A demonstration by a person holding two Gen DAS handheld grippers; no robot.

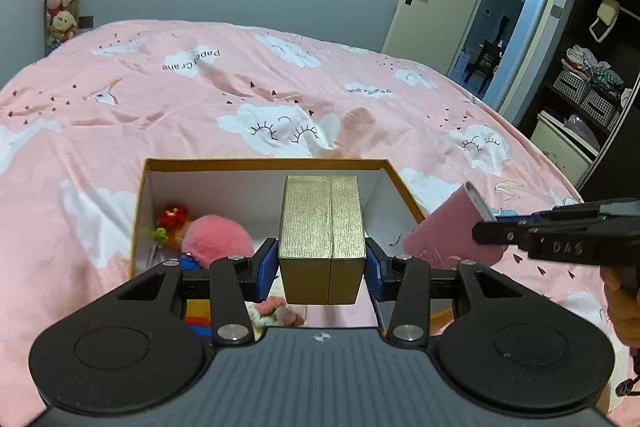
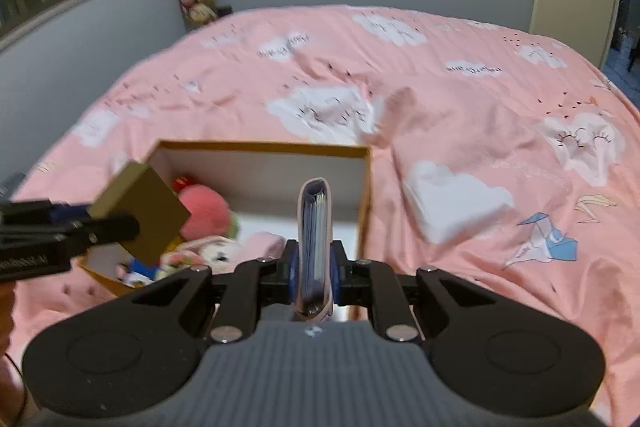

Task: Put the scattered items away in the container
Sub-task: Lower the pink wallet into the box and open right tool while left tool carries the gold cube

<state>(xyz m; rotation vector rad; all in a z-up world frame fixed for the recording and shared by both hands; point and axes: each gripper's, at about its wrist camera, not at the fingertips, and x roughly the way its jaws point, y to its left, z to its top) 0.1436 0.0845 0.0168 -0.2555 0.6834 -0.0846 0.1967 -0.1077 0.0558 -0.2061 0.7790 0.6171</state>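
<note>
Left gripper (image 1: 322, 263): its blue pads squeeze the gold box (image 1: 322, 239) from both sides.
Right gripper (image 2: 314, 273): almost pressed together, pinching a thin pink booklet (image 2: 314, 239) that stands on its edge.
Container (image 1: 264, 163): an open cardboard box with brown outside and white walls, sitting on the pink bed cover (image 1: 240, 87).
Already inside: a fluffy pink ball (image 1: 218, 237), a little red knitted toy (image 1: 173, 218) and other soft toys.
Where the gold box is: up in the air, over the near side of the container, near the middle. It looks like it only needs to go down.
Where the booklet is: seen from the left, up off the bed, just past the container's right wall. I think it must go a bit left before it can drop in.
Who is nearer: the left hand, I would say.
Long side: the gold box points away from its gripper, toward the far wall of the container.
Feel: the gold box looks hard with fine ridges. The booklet looks smooth, with many thin pages.
</note>
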